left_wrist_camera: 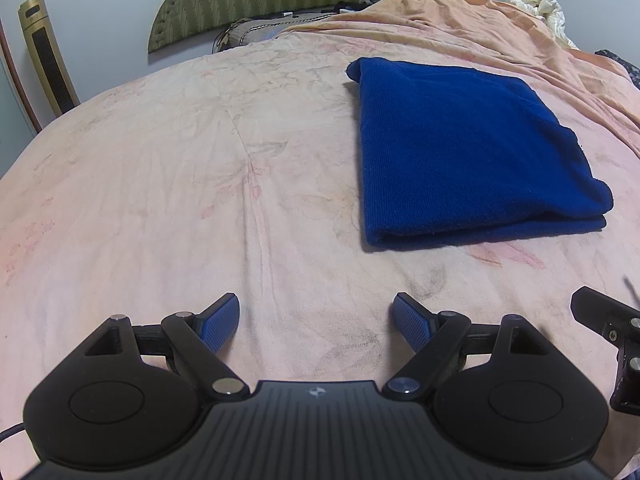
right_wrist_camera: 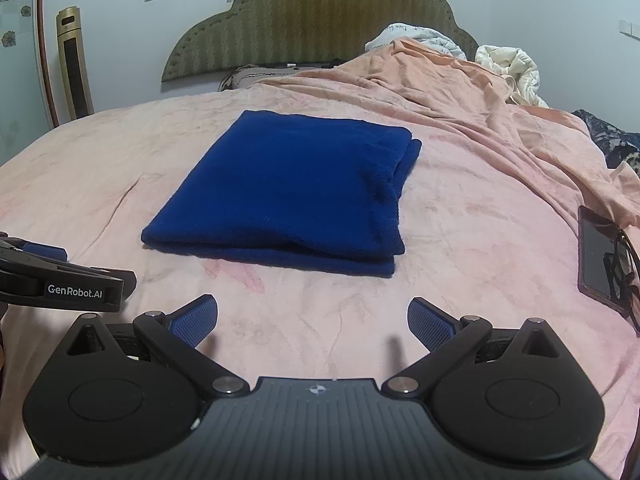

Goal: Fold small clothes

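left gripper (left_wrist_camera: pixel 316 322) fingers spread, right gripper (right_wrist_camera: pixel 313 322) likewise

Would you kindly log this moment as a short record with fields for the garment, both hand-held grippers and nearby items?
garment: blue cloth, folded in layers, flat on the bed
left hand-held gripper: open, empty, short of the cloth
right hand-held gripper: open, empty, short of the cloth
nearby: phone with glasses on it, right of the cloth

A folded cloth (right_wrist_camera: pixel 280 192) lies at the centre of the right wrist frame on a bed (right_wrist_camera: pixel 460 240), headboard (right_wrist_camera: pixel 312 28) behind it at top, a phone (right_wrist_camera: pixel 598 256) on the bed at right edge, a crumpled blanket (right_wrist_camera: pixel 460 92) at upper right.
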### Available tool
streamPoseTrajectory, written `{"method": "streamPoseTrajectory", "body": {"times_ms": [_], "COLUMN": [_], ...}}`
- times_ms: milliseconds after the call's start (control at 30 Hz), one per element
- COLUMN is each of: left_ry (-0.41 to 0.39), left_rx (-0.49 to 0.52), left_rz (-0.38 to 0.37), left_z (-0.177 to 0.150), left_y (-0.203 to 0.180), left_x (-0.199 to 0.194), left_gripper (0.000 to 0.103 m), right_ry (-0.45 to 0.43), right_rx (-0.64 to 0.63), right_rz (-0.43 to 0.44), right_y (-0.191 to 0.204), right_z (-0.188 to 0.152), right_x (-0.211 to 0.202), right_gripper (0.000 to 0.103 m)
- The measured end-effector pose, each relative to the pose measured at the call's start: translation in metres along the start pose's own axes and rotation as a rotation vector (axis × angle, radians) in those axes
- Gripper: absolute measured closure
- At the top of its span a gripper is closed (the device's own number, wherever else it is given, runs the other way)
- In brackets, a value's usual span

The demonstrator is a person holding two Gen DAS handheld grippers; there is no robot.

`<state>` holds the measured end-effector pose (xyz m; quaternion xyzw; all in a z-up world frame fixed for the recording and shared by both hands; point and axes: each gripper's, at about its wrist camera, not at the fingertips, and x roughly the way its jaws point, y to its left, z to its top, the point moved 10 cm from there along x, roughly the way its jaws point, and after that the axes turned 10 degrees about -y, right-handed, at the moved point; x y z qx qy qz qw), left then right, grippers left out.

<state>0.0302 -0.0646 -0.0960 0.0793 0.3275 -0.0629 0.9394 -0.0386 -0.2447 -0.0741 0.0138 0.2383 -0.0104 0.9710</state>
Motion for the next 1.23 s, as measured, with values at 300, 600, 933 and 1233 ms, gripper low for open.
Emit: {"method": "streamPoseTrajectory", "body": {"times_ms": [300, 600, 933, 1233], "left_ry": [-0.001, -0.003, 0.002, -0.033], "left_rx": [0.006, 0.011, 0.004, 0.015], "left_rz": [0.008, 0.010, -0.011, -0.038], "left_z": [0.001, 0.002, 0.004, 0.011], "left_y": [-0.002, -0.001, -0.003, -0.001], "left_x": [-0.001, 0.000, 0.001, -0.002], "left_gripper": [0.019, 0.019, 0.019, 0.019], "right_ry": [0.001, -0.001, 0.001, -0.006], "right_rx": [0.001, 0.012, 0.014, 0.028], "right_rz": [0.001, -0.003, 0.004, 0.053], "right_y": [0.000, -0.002, -0.001, -0.006], "right_z": [0.000, -0.002, -0.003, 0.001], "right_x": [0.000, 0.002, 0.001, -0.005], "right_gripper": [0.000, 0.000, 0.000, 0.000]}}
